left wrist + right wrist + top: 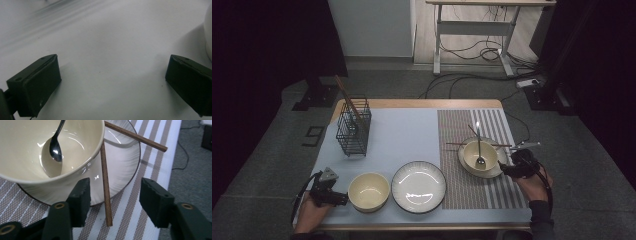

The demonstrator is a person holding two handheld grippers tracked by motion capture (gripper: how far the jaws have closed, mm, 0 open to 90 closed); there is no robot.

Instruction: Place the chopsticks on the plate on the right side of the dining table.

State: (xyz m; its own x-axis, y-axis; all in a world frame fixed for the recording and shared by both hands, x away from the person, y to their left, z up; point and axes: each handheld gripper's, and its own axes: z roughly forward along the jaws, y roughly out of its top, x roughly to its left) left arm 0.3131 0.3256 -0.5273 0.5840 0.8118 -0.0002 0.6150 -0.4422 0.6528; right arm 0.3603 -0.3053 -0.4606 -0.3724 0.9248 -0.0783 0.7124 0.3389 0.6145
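The right gripper (112,197) has its fingers (80,195) apart, not pressing the chopstick (105,180) that lies between them, leaning on the saucer (125,165). The left gripper (112,82) rests open over the bench (107,50). Farther off, a spoon (55,145) stands in the bowl (30,160).

Brown chopstick (105,180) leans on cream bowl (50,152), tip on striped placemat (130,220).
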